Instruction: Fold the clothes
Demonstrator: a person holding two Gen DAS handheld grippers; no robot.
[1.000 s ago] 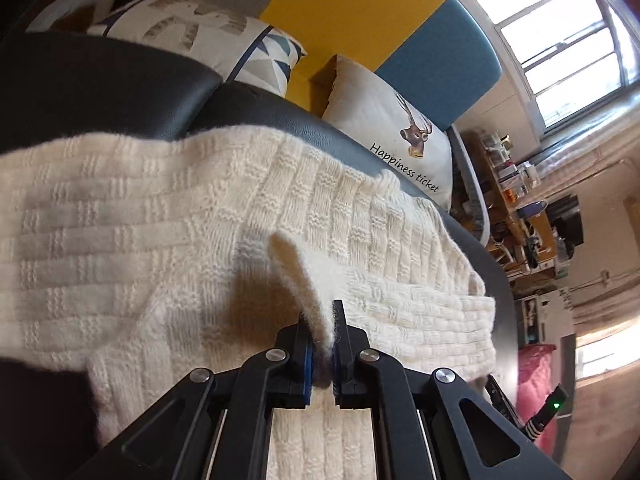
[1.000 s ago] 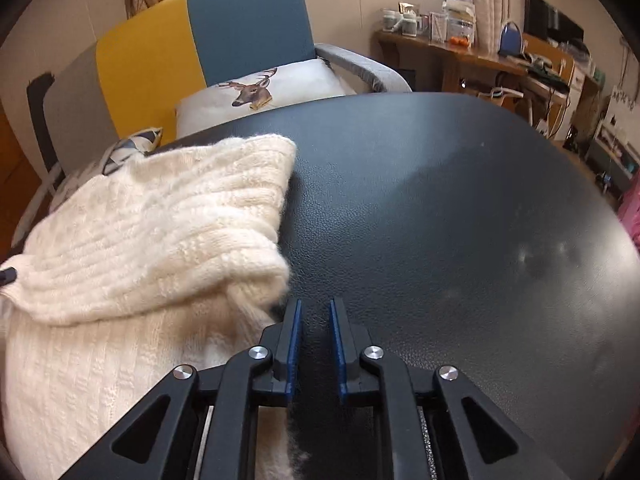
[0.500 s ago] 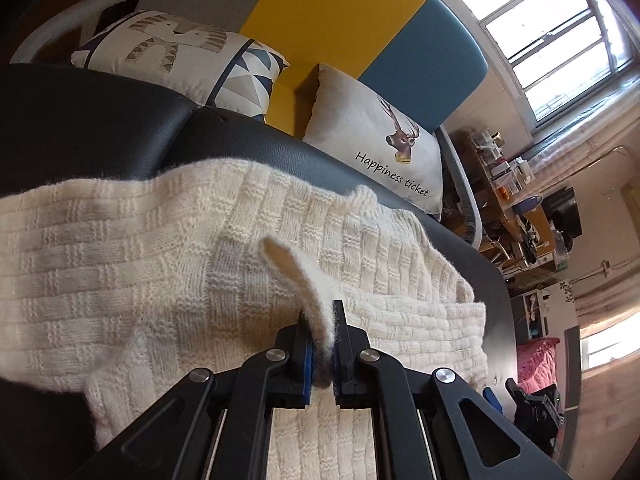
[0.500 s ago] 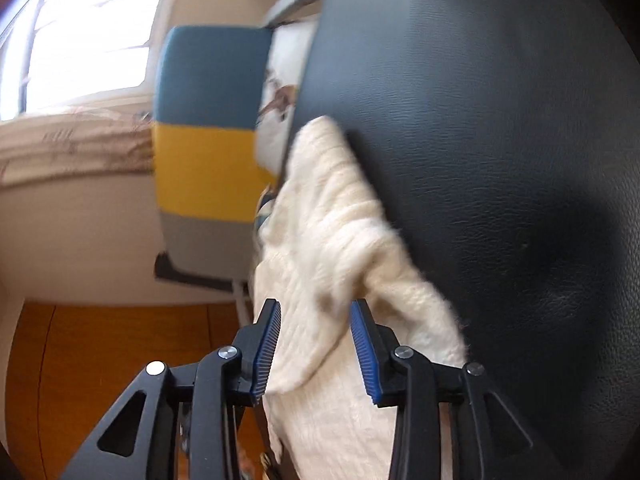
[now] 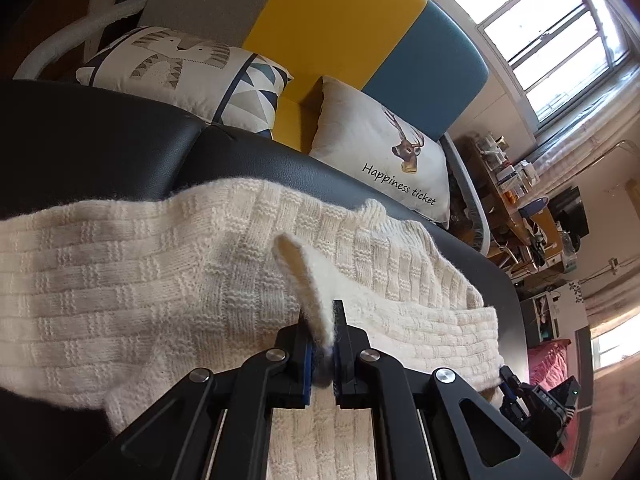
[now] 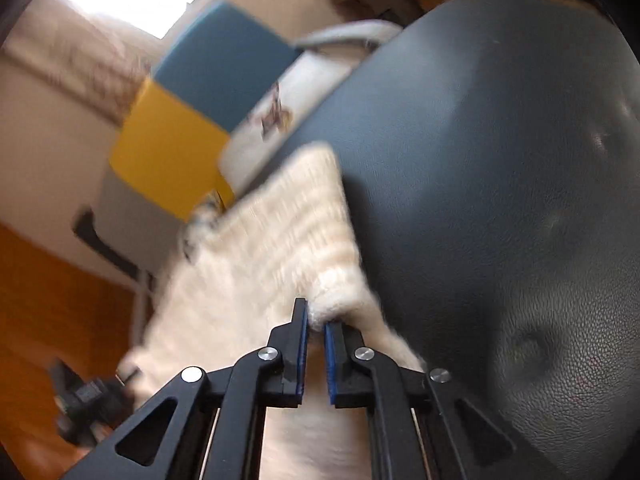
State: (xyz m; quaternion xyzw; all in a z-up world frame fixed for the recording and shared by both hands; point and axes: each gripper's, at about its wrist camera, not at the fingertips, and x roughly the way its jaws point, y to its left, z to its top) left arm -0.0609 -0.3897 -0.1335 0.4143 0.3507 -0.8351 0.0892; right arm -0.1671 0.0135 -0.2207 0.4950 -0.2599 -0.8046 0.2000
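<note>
Right jaws now pinch the cream knit sweater (image 6: 276, 248).

A lived-in home room: a colour-block sofa (image 5: 360, 40) carries printed cushions (image 5: 384, 160), a cluttered desk (image 5: 516, 200) stands under the sunlit window (image 5: 552, 32).
</note>
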